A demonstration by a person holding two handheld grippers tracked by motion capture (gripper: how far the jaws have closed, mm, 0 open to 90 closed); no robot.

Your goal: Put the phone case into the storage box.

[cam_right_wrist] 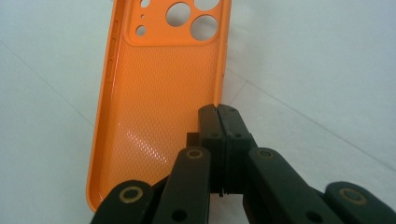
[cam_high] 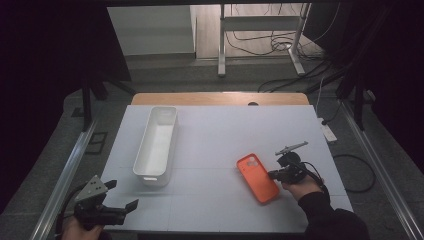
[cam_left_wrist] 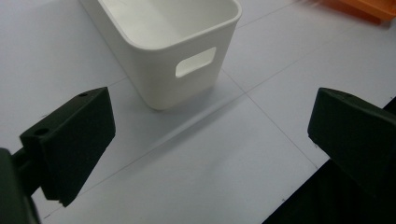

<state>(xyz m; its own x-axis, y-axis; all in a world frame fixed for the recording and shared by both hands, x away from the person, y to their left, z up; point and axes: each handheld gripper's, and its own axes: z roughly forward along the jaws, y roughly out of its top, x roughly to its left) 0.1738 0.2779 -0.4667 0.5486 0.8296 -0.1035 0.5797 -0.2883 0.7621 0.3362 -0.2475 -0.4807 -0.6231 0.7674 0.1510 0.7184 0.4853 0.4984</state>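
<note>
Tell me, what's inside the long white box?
Nothing that I can see. The white box looks empty in the high view, with its bare floor showing. The near wall hides a small strip of the floor behind it.

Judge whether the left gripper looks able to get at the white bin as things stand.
Probably yes. The left gripper has its jaws open, and bare table lies between it and the white bin, whose handle end faces it.

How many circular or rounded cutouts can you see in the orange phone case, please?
5: three large and two small holes in the orange phone case, clustered at its far end in the right gripper view; the frame edge may hide more.
</note>
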